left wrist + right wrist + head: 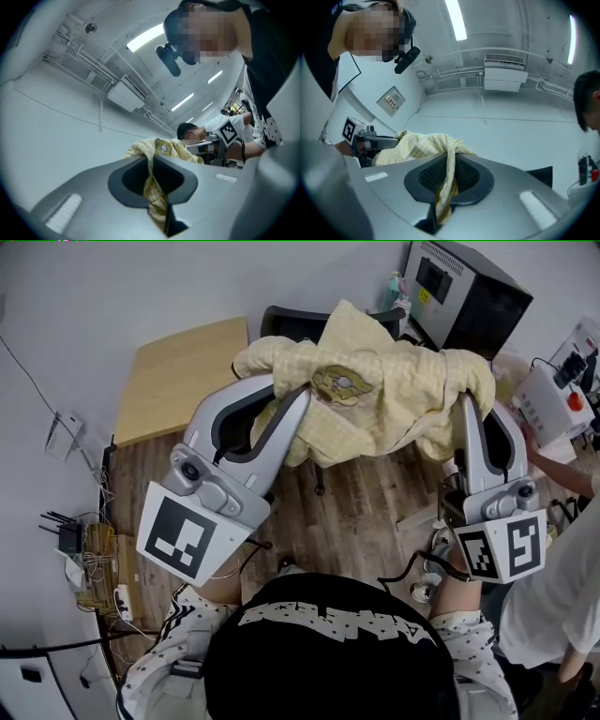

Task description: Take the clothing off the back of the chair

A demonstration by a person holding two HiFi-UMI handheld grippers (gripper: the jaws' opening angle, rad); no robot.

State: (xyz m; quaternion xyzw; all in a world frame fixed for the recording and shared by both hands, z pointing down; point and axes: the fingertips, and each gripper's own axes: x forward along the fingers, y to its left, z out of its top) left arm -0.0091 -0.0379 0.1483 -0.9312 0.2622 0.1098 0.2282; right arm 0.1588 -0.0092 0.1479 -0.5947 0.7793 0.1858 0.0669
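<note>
Clamping soft, crumpled, yellow-checked clothing (375, 399) tight in smooth grey left gripper (289, 390) and right gripper (476, 407), near black chair (291, 324).

Wooden floor (366, 507) carries chair (286, 326) and desk (183, 376).

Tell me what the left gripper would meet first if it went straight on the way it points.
The yellow garment, pinched by the left gripper and bunched just ahead of it. Past the cloth, the black chair probably lies in line, though depth is unclear.
</note>
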